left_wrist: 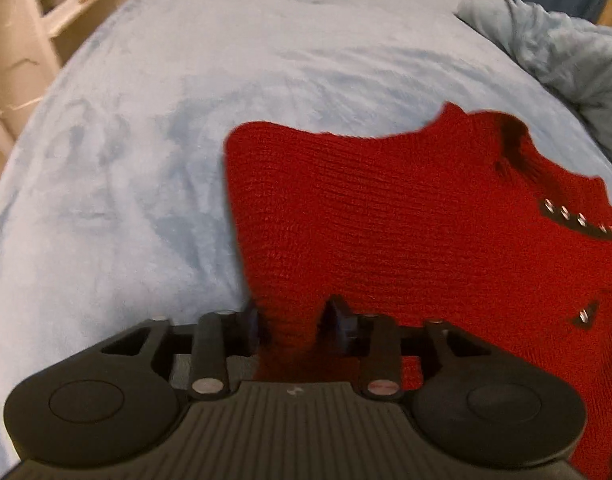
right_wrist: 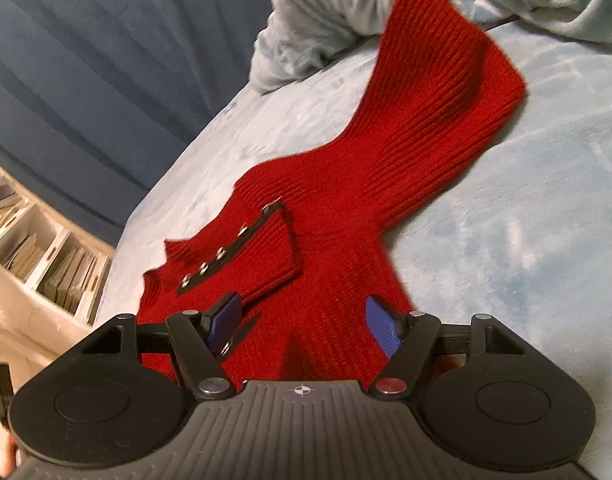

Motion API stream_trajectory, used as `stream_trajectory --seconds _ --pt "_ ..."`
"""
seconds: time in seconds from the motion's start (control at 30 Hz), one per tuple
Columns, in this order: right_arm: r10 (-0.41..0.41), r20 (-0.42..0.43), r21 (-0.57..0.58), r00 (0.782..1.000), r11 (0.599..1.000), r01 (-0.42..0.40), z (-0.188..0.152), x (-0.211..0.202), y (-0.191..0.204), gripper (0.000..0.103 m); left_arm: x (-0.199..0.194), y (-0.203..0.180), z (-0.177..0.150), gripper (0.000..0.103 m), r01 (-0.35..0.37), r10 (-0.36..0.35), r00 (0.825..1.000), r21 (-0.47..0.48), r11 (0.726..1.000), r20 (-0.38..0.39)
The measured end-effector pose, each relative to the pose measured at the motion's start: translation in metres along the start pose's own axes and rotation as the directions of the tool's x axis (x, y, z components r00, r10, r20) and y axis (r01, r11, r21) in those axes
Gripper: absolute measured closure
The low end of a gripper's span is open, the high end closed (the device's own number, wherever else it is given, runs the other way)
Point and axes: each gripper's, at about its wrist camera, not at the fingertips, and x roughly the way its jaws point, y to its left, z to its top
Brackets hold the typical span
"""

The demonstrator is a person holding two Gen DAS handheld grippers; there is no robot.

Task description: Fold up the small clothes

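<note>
A small red knit sweater point(left_wrist: 386, 208) with a black strip of metal snaps point(left_wrist: 578, 222) lies on a light blue fleece blanket point(left_wrist: 166, 120). My left gripper point(left_wrist: 294, 320) is shut on a bunched fold of the sweater's near edge. In the right wrist view the sweater point(right_wrist: 346, 208) stretches away, with one sleeve point(right_wrist: 438, 92) reaching far toward the pillow and the snap strip point(right_wrist: 226, 252) at the left. My right gripper point(right_wrist: 306, 324) is open, its blue pads point(right_wrist: 380, 328) spread on either side of the sweater's near edge, with cloth between them.
A crumpled grey-blue cover point(left_wrist: 566, 72) lies at the far right of the bed; it also shows in the right wrist view point(right_wrist: 346, 12). A beige shelf unit point(left_wrist: 34, 20) stands to the left. A white bin of papers point(right_wrist: 46, 260) sits beside the bed.
</note>
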Motion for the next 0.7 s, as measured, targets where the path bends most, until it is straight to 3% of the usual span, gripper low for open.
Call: stream_trajectory --seconds 0.03,0.1,0.13,0.2,0.27,0.3,0.33,0.47,0.7 --pt "-0.014 0.021 0.008 1.000 1.000 0.014 0.003 -0.003 -0.001 0.032 -0.002 0.000 -0.003 0.038 -0.018 0.019 1.000 -0.017 1.000 0.023" --pt "-0.051 0.080 -0.002 0.996 0.999 0.051 0.008 -0.011 -0.001 0.032 -0.017 -0.010 -0.012 0.029 -0.042 0.043 0.997 -0.014 0.999 0.059" --pt "-0.067 0.111 -0.024 0.992 0.997 0.070 0.011 -0.016 0.001 0.032 -0.025 -0.018 -0.016 0.014 -0.063 0.064 0.996 -0.012 0.998 0.069" --pt "-0.123 0.169 -0.097 0.978 0.985 0.141 0.013 -0.022 0.008 0.031 -0.048 -0.044 -0.031 0.000 -0.108 0.108 0.988 -0.008 0.994 0.110" --pt "-0.153 0.184 -0.126 0.971 0.976 0.178 0.012 -0.023 0.011 0.028 -0.066 -0.076 -0.048 0.000 -0.086 0.082 0.988 0.022 0.996 0.131" --pt "-0.230 0.202 -0.174 0.952 0.948 0.266 0.012 -0.022 0.015 0.025 -0.071 -0.097 -0.056 0.000 -0.078 0.074 0.992 0.038 0.996 0.107" --pt "-0.257 0.201 -0.198 0.945 0.934 0.296 0.013 -0.023 0.015 0.023 -0.074 -0.111 -0.062 0.000 -0.082 0.078 0.993 0.039 0.996 0.092" --pt "-0.309 0.219 -0.240 0.926 0.902 0.358 0.015 -0.027 0.015 0.023 -0.076 -0.167 -0.090 0.000 -0.074 0.073 0.997 0.023 0.997 0.022" --pt "-0.333 0.239 -0.257 0.912 0.884 0.390 0.022 -0.039 0.003 0.023 -0.073 -0.218 -0.120 0.000 -0.127 0.134 0.990 0.131 0.983 -0.044"
